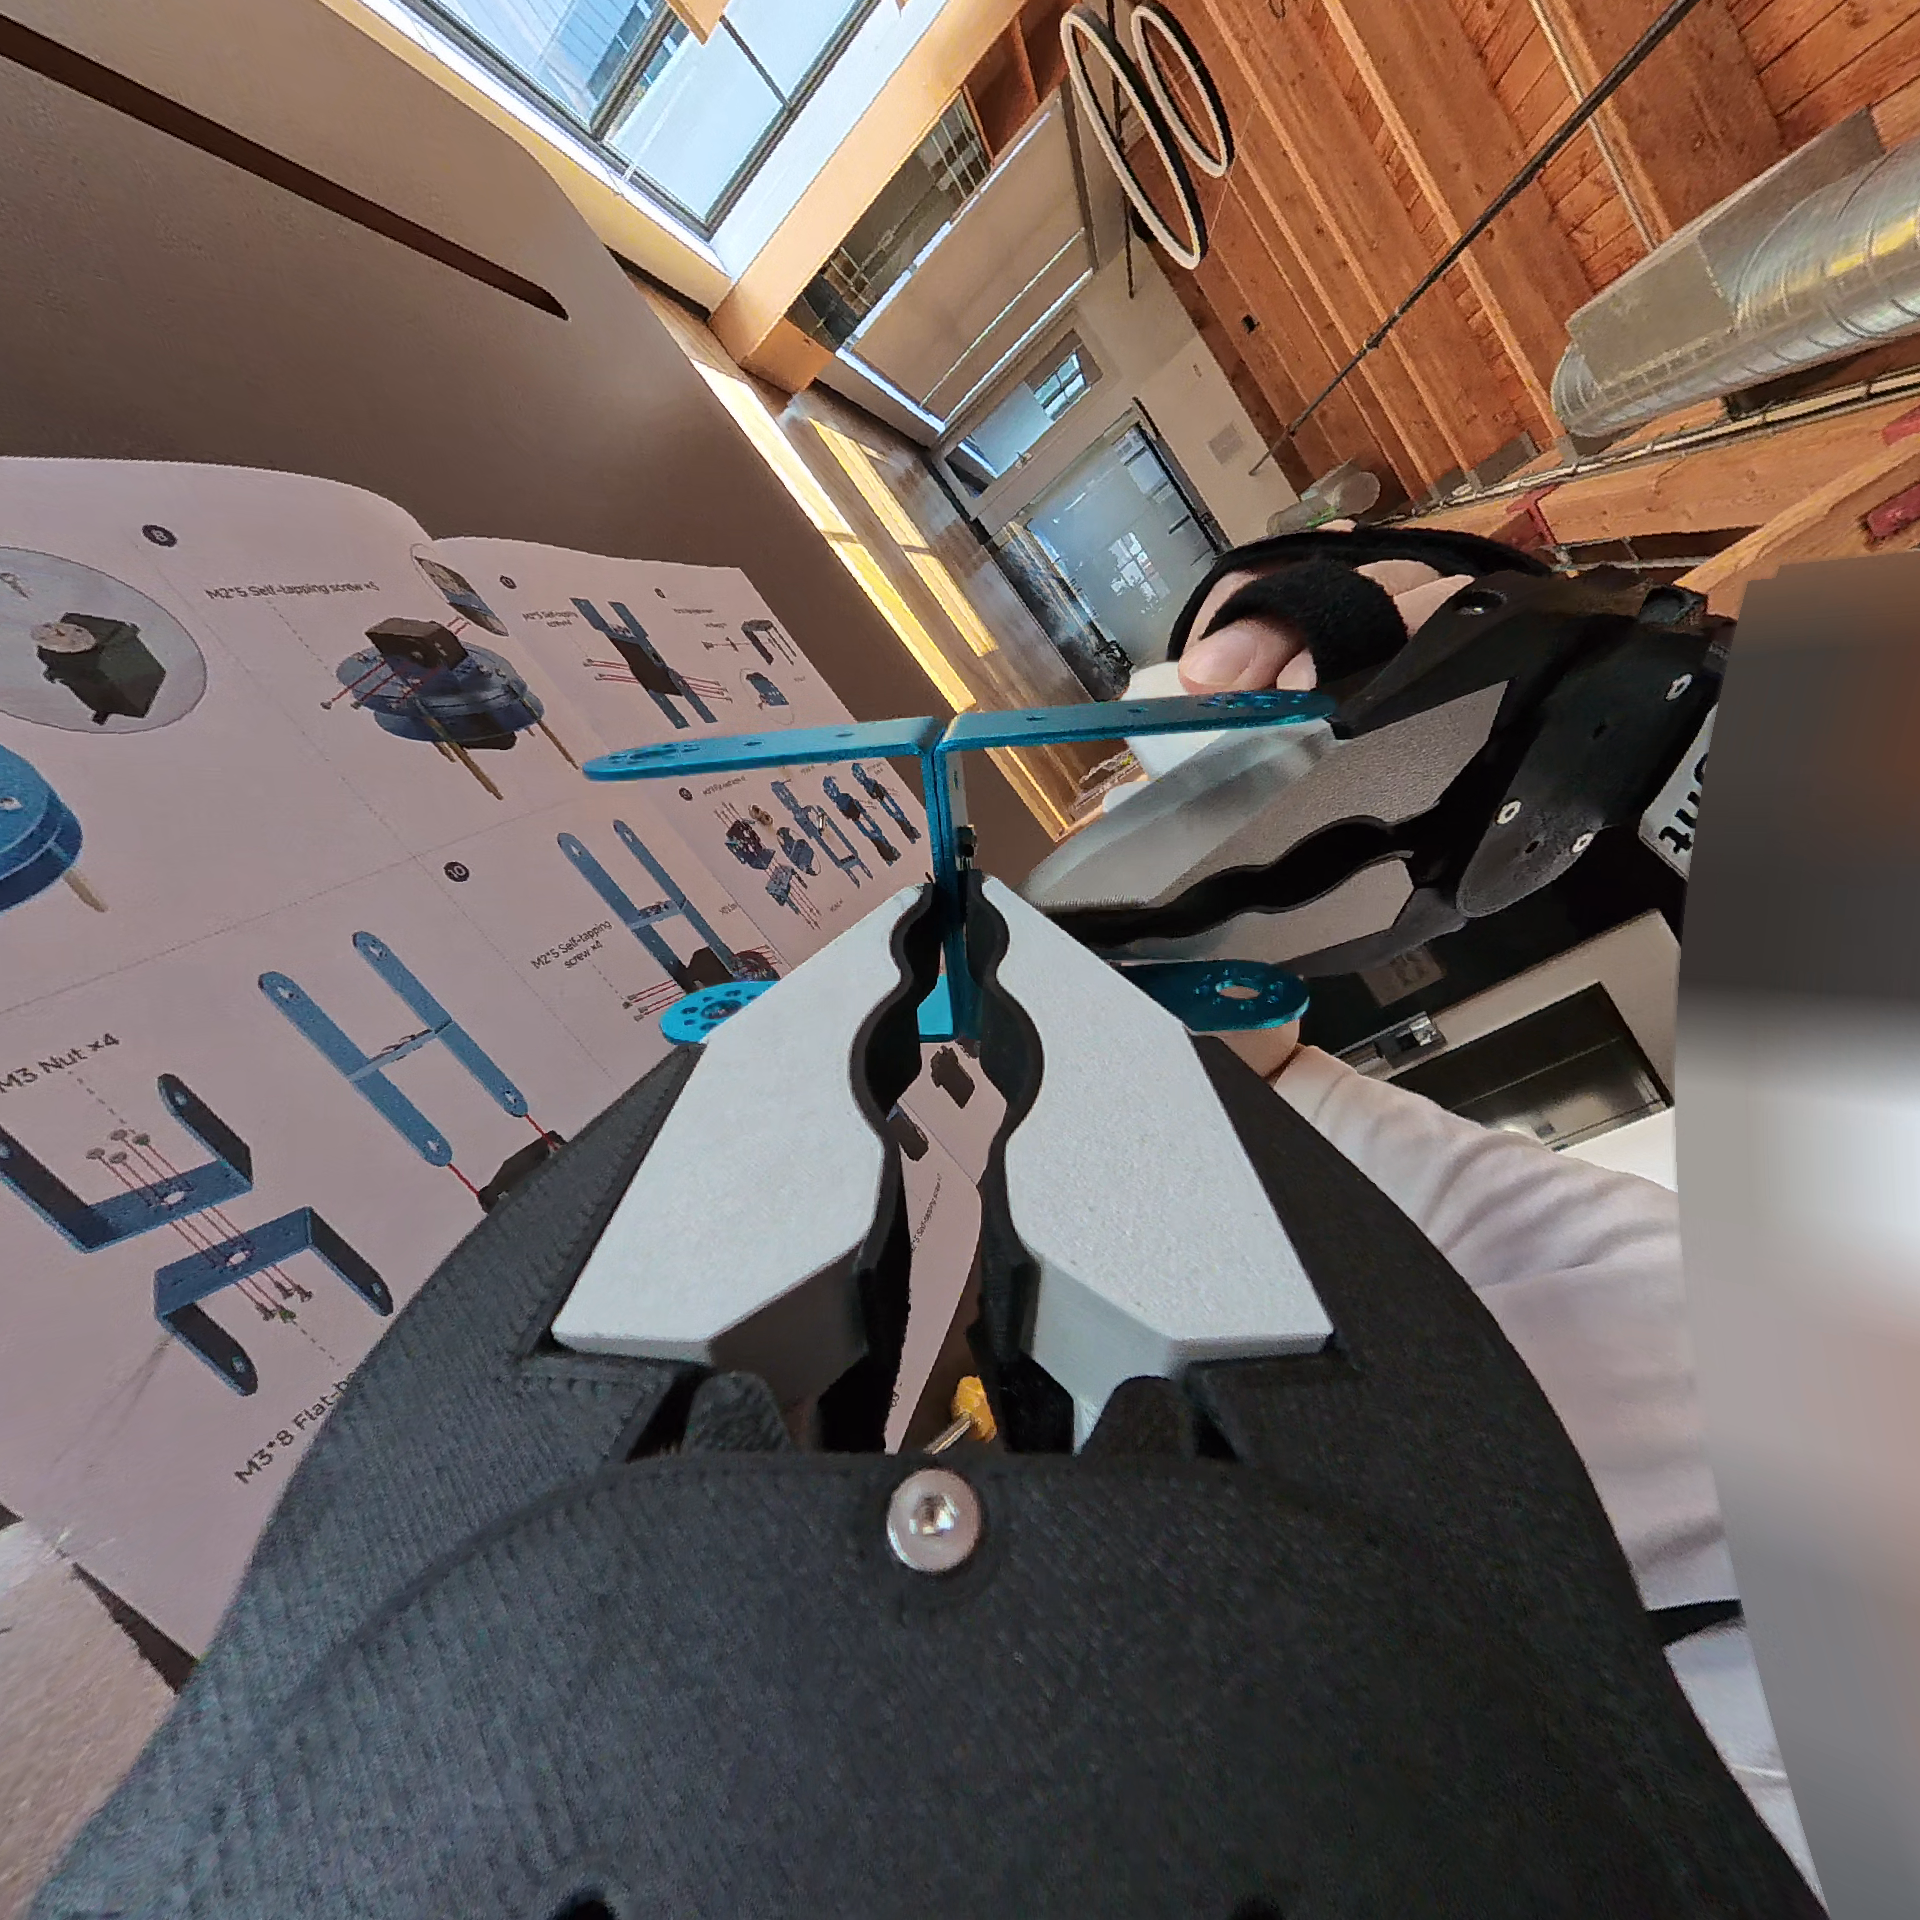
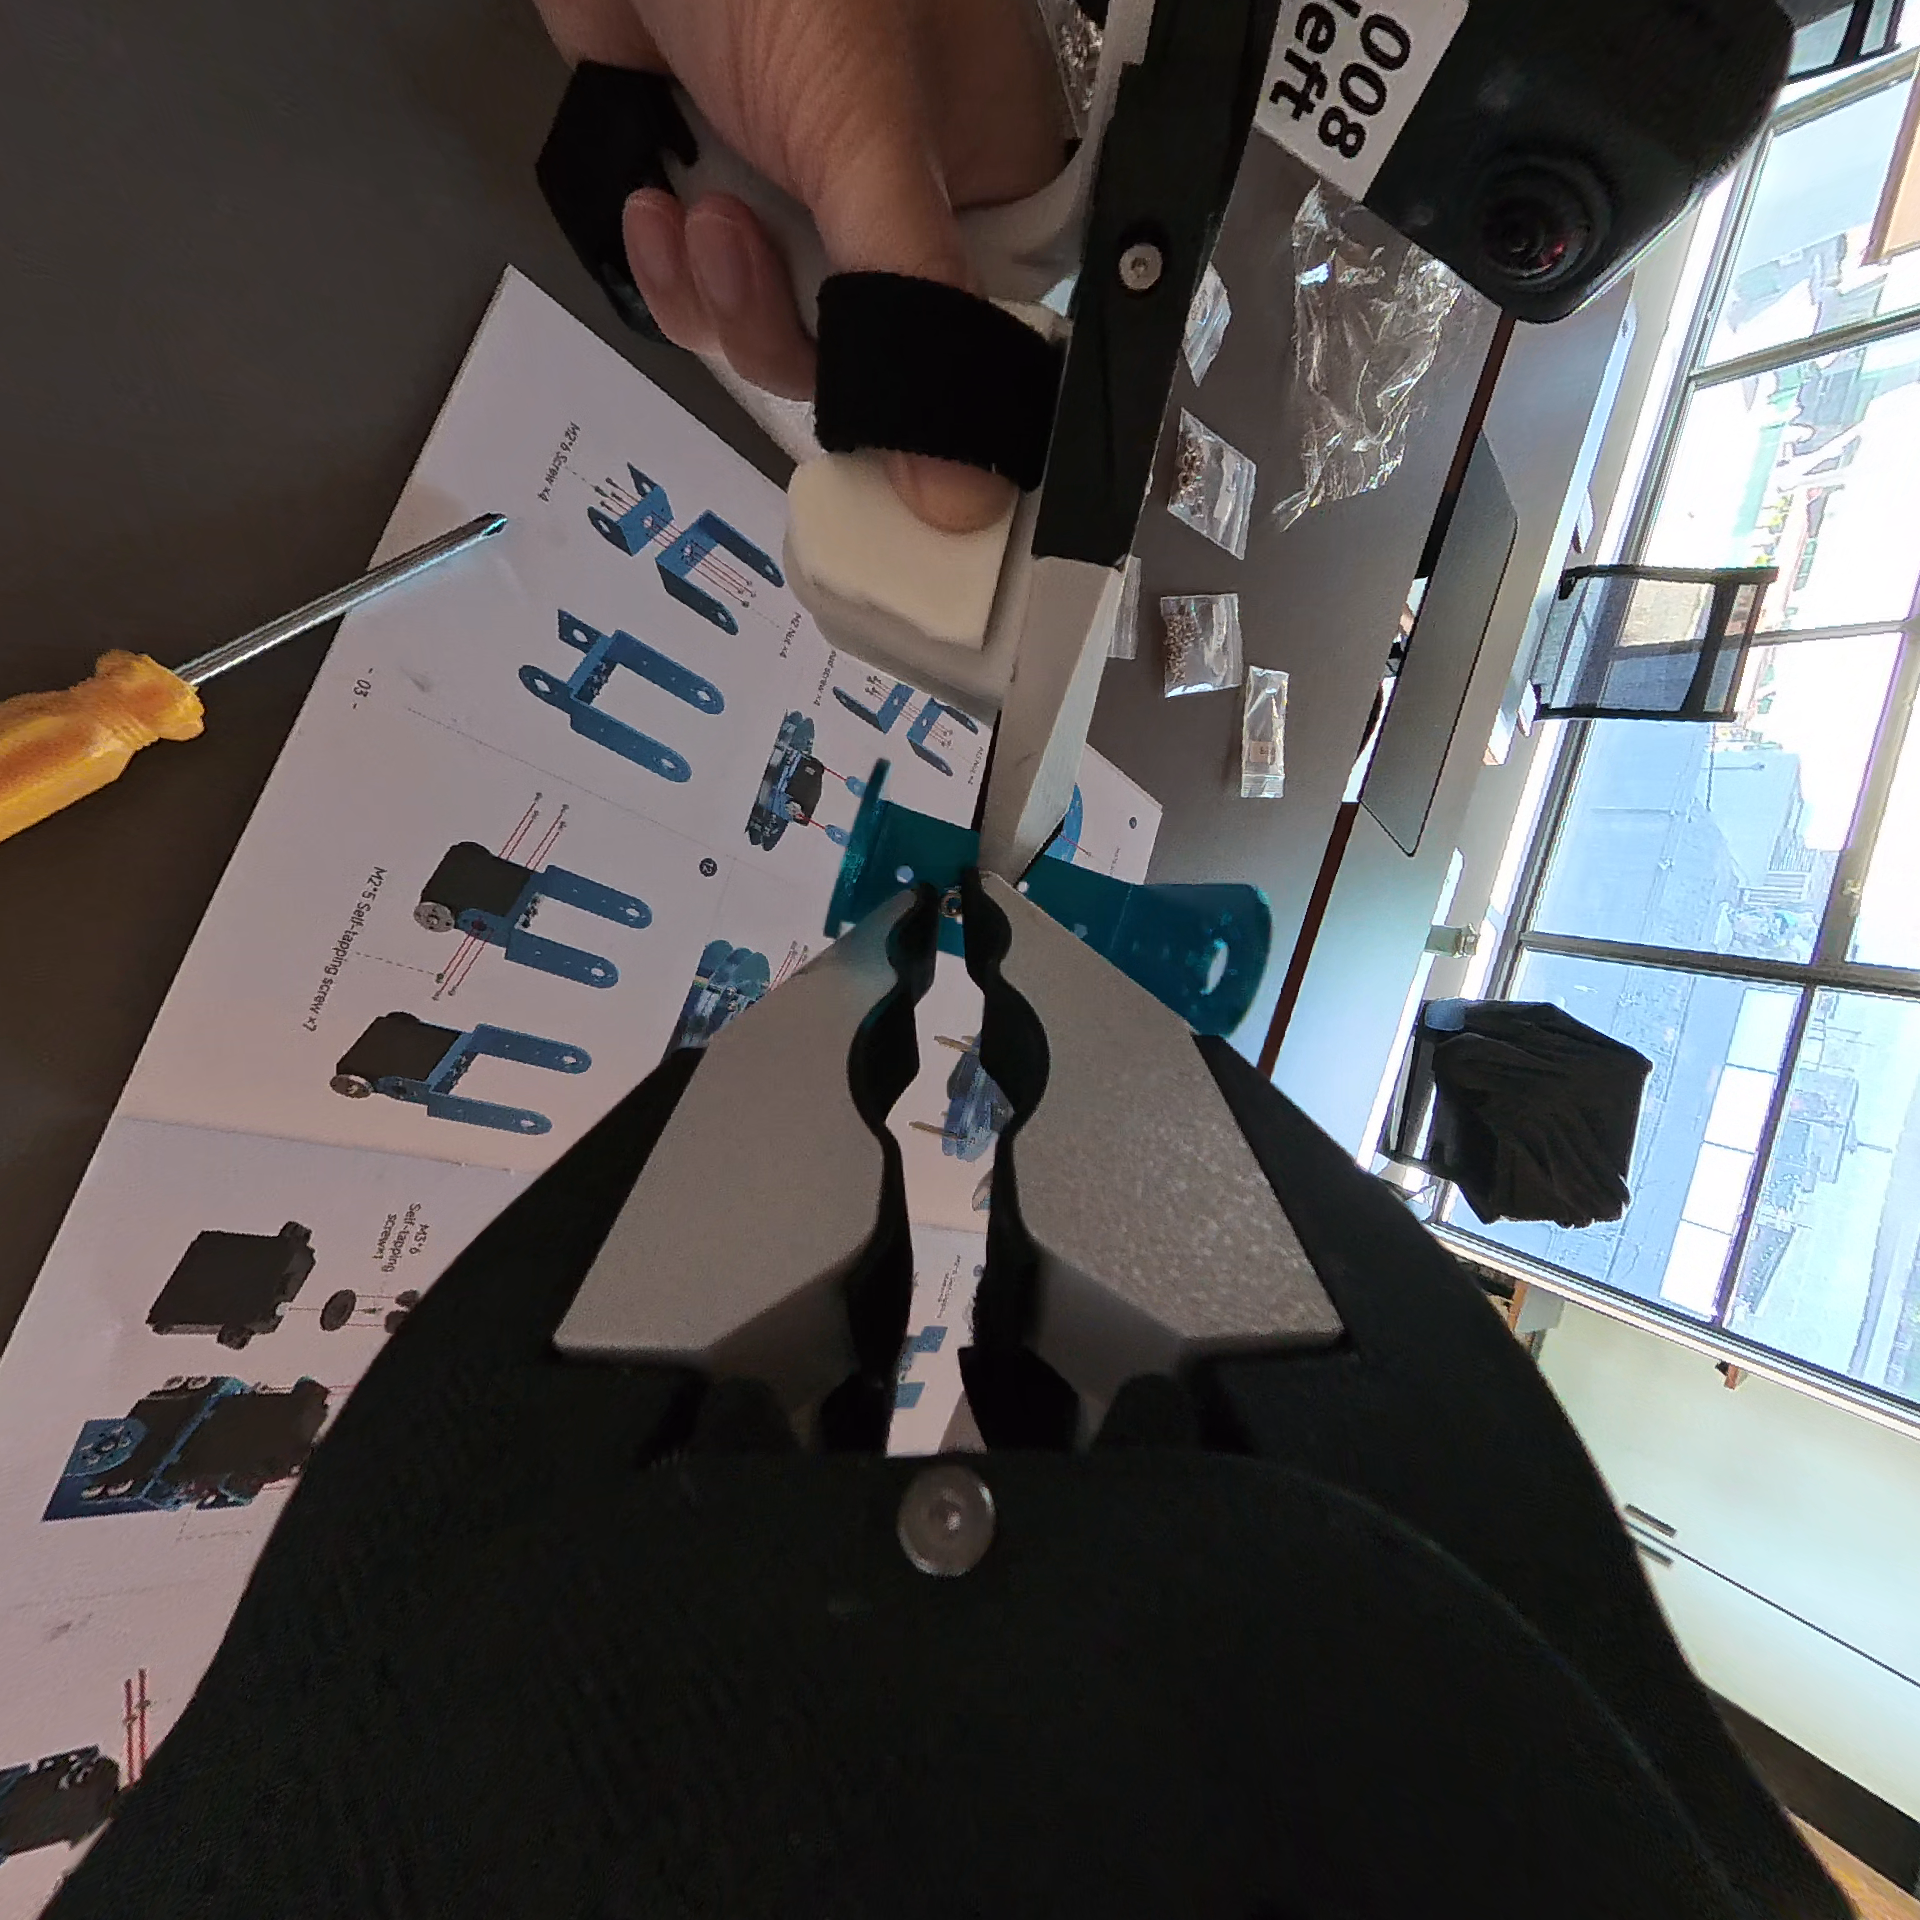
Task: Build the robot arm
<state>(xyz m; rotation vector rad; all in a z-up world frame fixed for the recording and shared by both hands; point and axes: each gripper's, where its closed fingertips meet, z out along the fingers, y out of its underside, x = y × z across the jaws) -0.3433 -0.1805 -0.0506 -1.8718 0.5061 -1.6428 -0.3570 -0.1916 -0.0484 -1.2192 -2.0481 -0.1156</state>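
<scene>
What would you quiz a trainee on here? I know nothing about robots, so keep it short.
1. True or false: the left gripper's fingers are shut on the blue metal bracket.
2. Which tool lies on the dark table? A) a yellow-handled screwdriver B) a hammer C) a pair of pliers
3. Short answer: what printed thing lies open on the table behind the bracket?

Key: 1 true. 2 A. 3 an illustrated booklet.
</scene>
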